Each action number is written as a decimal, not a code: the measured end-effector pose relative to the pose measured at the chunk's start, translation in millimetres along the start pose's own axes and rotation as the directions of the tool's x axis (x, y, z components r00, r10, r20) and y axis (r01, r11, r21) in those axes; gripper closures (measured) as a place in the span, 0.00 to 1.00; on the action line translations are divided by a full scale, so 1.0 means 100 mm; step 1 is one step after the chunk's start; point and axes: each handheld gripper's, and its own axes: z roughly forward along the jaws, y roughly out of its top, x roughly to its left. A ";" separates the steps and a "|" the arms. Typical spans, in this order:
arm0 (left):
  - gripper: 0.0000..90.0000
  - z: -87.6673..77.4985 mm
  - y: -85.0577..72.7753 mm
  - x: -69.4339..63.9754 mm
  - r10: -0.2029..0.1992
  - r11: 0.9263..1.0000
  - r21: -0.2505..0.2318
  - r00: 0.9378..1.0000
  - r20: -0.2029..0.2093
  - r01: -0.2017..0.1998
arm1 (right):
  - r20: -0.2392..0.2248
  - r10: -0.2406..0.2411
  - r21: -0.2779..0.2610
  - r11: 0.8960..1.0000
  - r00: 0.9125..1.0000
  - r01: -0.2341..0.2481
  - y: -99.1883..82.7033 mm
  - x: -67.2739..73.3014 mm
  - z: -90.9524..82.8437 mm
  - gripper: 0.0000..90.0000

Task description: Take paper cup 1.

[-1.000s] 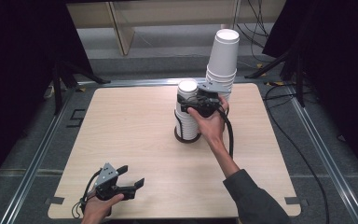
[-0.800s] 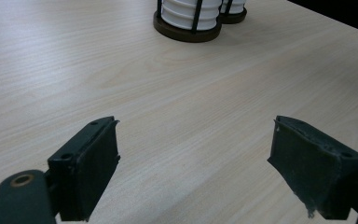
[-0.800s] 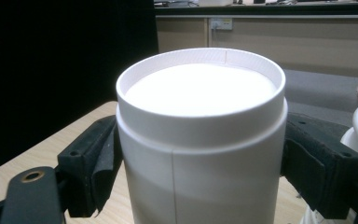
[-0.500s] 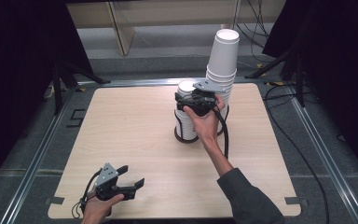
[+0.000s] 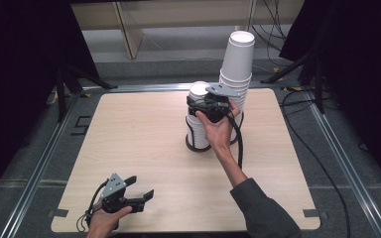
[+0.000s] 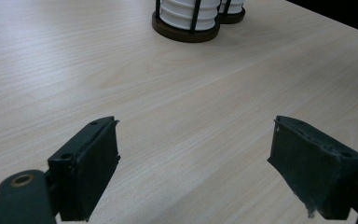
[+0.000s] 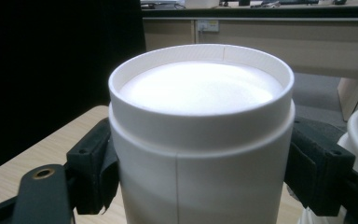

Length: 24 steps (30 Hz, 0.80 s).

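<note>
Paper cups (image 5: 197, 119), white and turned upside down, form a stack in a dark wire holder (image 5: 198, 145) near the middle of the wooden table (image 5: 139, 144). We see the right gripper (image 5: 203, 105) at the top of this stack, and in the right gripper view its two black jaws sit on both sides of the top cup (image 7: 200, 135), pressing on its wall just under the raised bottom rim. A second, taller stack of cups (image 5: 237, 64) stands just beside it, toward the far right edge of the table, and leans a little. The left gripper (image 5: 138, 194) rests near the front left edge of the table, well apart from both stacks. In the left gripper view its jaws stand spread apart with only bare wood between them, and the round bases of the two holders (image 6: 186, 29) are seen far ahead.
</note>
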 end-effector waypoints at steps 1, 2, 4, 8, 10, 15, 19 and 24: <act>0.16 0.00 0.00 0.00 0.000 1.000 0.000 1.000 0.000 0.000 | -0.001 0.003 0.002 1.000 1.000 -0.003 0.01 0.01 -0.01 0.24; 0.16 0.00 0.00 0.00 -0.001 1.000 0.000 1.000 0.000 0.001 | -0.002 -0.001 -0.006 1.000 1.000 0.001 0.03 0.01 -0.02 0.24; 0.16 0.00 0.01 0.01 0.016 1.000 0.004 1.000 -0.002 -0.016 | -0.003 0.002 -0.011 1.000 1.000 -0.002 0.07 0.01 -0.04 0.24; 0.16 0.00 0.00 0.00 0.012 1.000 0.003 1.000 0.001 -0.012 | -0.013 0.019 -0.035 0.999 1.000 -0.019 0.16 0.03 -0.09 0.24; 0.16 0.00 0.01 0.00 0.012 1.000 0.002 1.000 0.002 -0.012 | -0.012 0.016 -0.045 0.999 1.000 -0.016 0.22 0.04 -0.13 0.24; 0.16 0.00 0.01 0.00 0.017 1.000 0.004 1.000 0.004 -0.017 | -0.029 0.007 -0.093 0.996 1.000 -0.009 0.37 0.07 -0.23 0.24; 0.16 0.00 0.00 0.00 0.011 1.000 0.010 1.000 0.004 -0.011 | -0.038 0.010 -0.123 0.992 0.999 -0.015 0.48 0.07 -0.33 0.24; 0.16 0.01 0.00 0.00 0.013 1.000 0.005 1.000 0.008 -0.014 | -0.064 0.011 -0.158 0.987 0.998 -0.021 0.62 0.07 -0.49 0.24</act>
